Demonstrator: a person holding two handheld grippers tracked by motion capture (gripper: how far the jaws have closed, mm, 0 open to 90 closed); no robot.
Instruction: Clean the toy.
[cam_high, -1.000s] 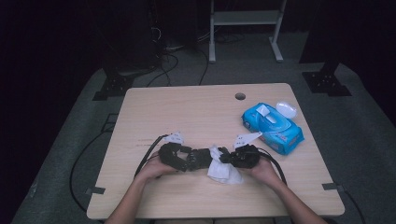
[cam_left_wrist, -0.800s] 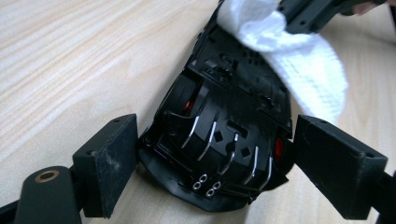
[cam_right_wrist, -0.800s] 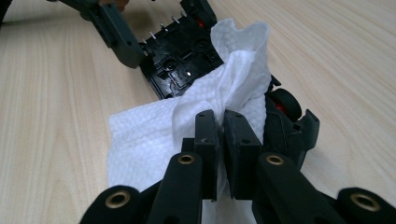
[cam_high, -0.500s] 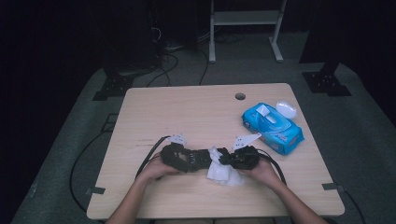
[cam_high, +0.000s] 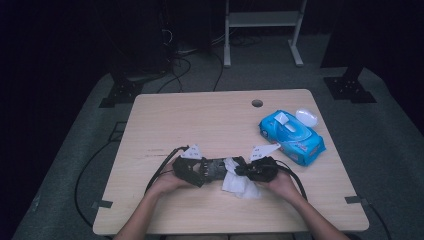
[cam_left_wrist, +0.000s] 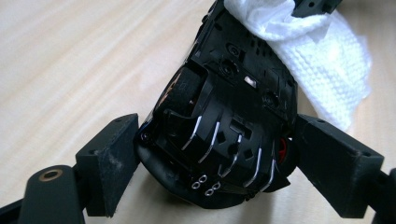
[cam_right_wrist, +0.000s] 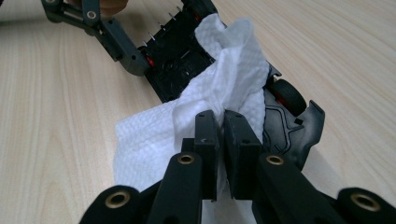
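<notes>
A black toy car (cam_left_wrist: 224, 107) lies underside up, and my left gripper (cam_left_wrist: 215, 154) is shut on it, one pad on each flank. In the high view the car (cam_high: 217, 169) sits between the two hands near the table's front edge. My right gripper (cam_right_wrist: 222, 126) is shut on a bunched white wipe (cam_right_wrist: 229, 70), which drapes over the car's underside (cam_right_wrist: 182, 56). From above, the left gripper (cam_high: 192, 170) and right gripper (cam_high: 250, 170) face each other, with the wipe (cam_high: 237, 182) hanging below them onto the table. The wipe (cam_left_wrist: 327, 70) covers the car's far end.
A blue pack of wipes (cam_high: 292, 137) lies at the table's right, with a clear lid (cam_high: 306, 117) just behind it. A cable hole (cam_high: 257, 103) sits near the far edge of the wooden table (cam_high: 190, 120). Cables trail off the left side.
</notes>
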